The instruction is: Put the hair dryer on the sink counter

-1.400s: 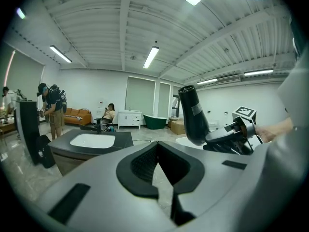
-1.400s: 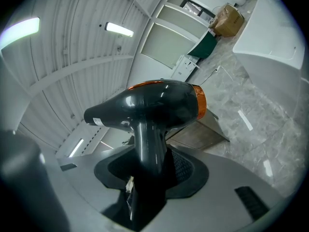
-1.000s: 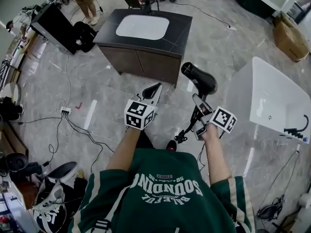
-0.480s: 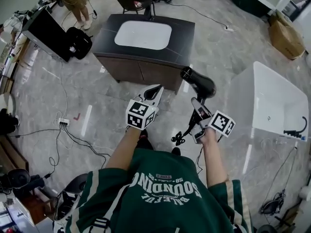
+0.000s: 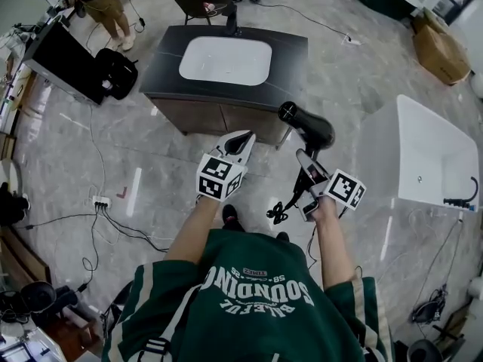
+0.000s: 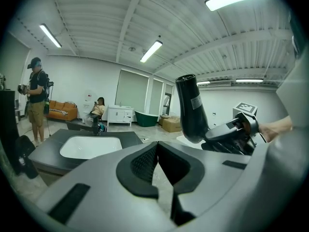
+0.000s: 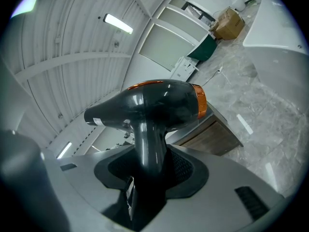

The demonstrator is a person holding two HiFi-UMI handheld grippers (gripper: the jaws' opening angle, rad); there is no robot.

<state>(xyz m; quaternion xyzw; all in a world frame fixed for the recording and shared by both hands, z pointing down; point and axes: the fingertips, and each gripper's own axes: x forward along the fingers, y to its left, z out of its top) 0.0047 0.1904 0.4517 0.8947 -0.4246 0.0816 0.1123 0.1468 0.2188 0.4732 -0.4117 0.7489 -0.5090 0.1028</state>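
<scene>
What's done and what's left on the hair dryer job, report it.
Done: the right gripper is shut on the handle of the hair dryer. In hand: it hangs over the floor, short of the sink counter. Left: carry it forward and set it on the dark top beside the basin. The left gripper is shut, empty.

A grey marble-look floor [image 5: 90, 149] holds a white bathtub [image 5: 438, 157] at the right, a cardboard box [image 5: 438, 47] at the far right, and a power strip [image 5: 100, 201] with black cables [image 5: 121, 228] trailing from it at the left. At upper left, a standing person [image 5: 98, 2] in shorts is near a large black case [image 5: 64, 62]. Farther back are an orange sofa [image 6: 63, 111], a seated person [image 6: 99, 109] and ceiling strip lights [image 6: 150, 50].
</scene>
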